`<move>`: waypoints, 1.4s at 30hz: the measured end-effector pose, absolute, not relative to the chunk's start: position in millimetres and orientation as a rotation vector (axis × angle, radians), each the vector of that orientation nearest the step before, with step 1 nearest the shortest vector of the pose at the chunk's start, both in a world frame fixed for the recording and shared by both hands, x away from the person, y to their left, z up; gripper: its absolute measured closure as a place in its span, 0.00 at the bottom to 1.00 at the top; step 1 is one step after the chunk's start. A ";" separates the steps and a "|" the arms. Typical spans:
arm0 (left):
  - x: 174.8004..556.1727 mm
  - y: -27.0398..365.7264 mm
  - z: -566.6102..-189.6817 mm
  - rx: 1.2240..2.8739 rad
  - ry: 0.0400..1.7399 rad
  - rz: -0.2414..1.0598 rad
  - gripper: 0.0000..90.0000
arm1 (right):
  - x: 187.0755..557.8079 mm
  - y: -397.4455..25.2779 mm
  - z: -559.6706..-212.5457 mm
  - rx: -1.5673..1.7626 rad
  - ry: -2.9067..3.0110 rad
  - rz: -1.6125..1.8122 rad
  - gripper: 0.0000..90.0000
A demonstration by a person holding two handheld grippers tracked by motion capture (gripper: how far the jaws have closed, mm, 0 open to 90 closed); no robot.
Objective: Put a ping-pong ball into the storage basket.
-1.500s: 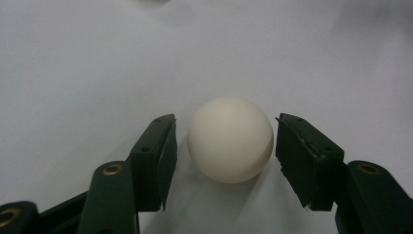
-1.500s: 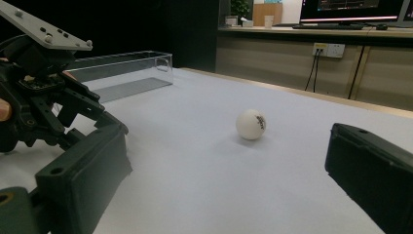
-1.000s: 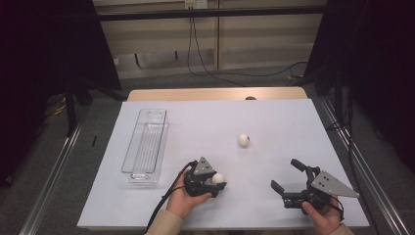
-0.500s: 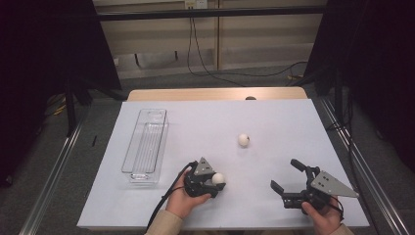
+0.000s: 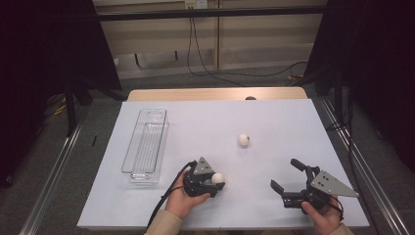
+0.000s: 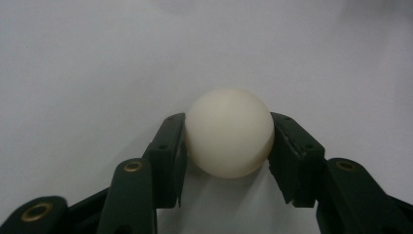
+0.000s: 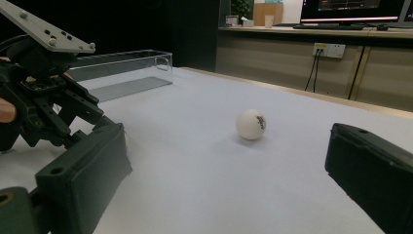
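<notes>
My left gripper [image 5: 217,180] is shut on a white ball [image 5: 217,177] low over the white table, near its front edge. In the left gripper view the ball [image 6: 229,131] sits squeezed between the two black fingers [image 6: 168,161]. A second white ball [image 5: 243,140] with a dark mark lies free in the table's middle; it is also in the right gripper view [image 7: 251,124]. My right gripper [image 5: 286,175] rests at the front right, jaws wide open and empty, pointing towards that ball. From there the left gripper's body [image 7: 44,97] is at the left.
A clear plastic tray [image 5: 145,146] stands lengthwise at the table's left [image 7: 122,73]. The white table [image 5: 284,117] ends in a wooden strip at the back. Metal rails run along both sides, with cables on the floor behind.
</notes>
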State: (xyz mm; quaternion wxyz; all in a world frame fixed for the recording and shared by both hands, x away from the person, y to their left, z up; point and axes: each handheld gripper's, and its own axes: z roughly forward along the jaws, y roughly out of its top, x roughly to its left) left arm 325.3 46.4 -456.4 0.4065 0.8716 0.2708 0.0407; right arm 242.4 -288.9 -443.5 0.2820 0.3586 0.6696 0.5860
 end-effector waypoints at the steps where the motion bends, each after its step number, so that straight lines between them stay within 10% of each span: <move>1: 325.4 46.5 -456.4 2.196 0.686 0.102 0.57 | 242.3 -288.8 -443.5 0.962 1.793 1.571 0.01; 42: 328.8 58.7 -433.6 2.146 0.727 0.077 0.57 | 243.3 -287.6 -443.6 0.958 1.795 1.574 0.01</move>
